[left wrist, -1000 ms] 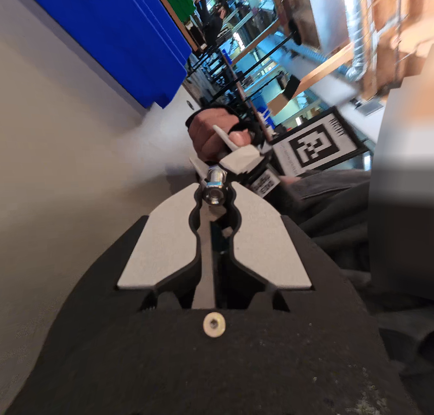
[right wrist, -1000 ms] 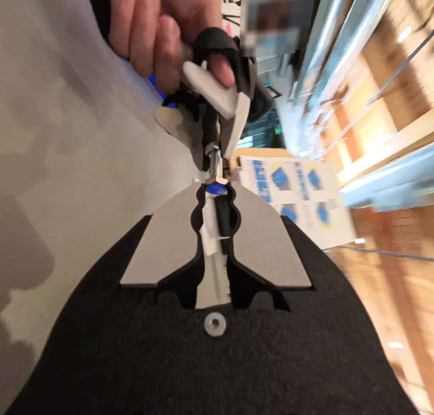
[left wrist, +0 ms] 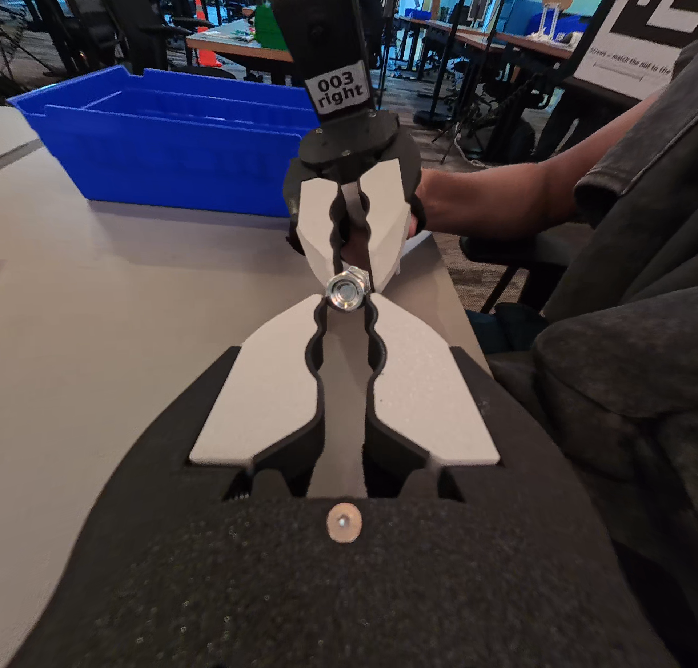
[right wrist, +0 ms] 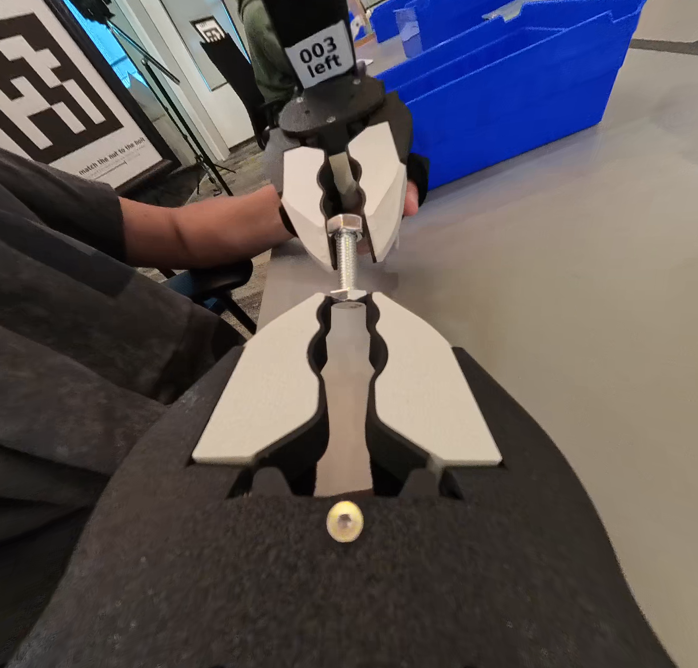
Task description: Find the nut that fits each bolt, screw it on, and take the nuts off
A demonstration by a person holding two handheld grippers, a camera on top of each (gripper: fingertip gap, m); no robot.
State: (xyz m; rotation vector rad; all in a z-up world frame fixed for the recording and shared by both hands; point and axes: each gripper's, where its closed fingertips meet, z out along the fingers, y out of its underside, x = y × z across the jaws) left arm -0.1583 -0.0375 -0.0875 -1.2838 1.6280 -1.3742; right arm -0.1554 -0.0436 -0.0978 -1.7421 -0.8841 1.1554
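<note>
A silver bolt (right wrist: 346,261) hangs in the air between my two grippers, above the grey table (right wrist: 528,272). My left gripper (left wrist: 345,300) is shut on the bolt head (left wrist: 344,294); in the right wrist view it (right wrist: 349,263) comes in from above, with the head (right wrist: 344,225) between its fingers. My right gripper (right wrist: 347,299) is shut on a hex nut (right wrist: 347,294) sitting on the threaded end. In the left wrist view the right gripper (left wrist: 353,278) faces me tip to tip. The shaft is hidden behind the head there.
A blue plastic bin (left wrist: 170,159) stands on the table (left wrist: 113,310) behind the grippers; it also shows in the right wrist view (right wrist: 491,102). The table's edge (left wrist: 453,291) runs close by, with the person's arm (left wrist: 491,204) and dark clothing beyond. A black-and-white marker board (right wrist: 49,83) stands at the side. My left and right fingertips are right by each other.
Both grippers have rolled around the bolt's axis, so both views went from steeply tilted to level. The holds on bolt and nut are unchanged.
</note>
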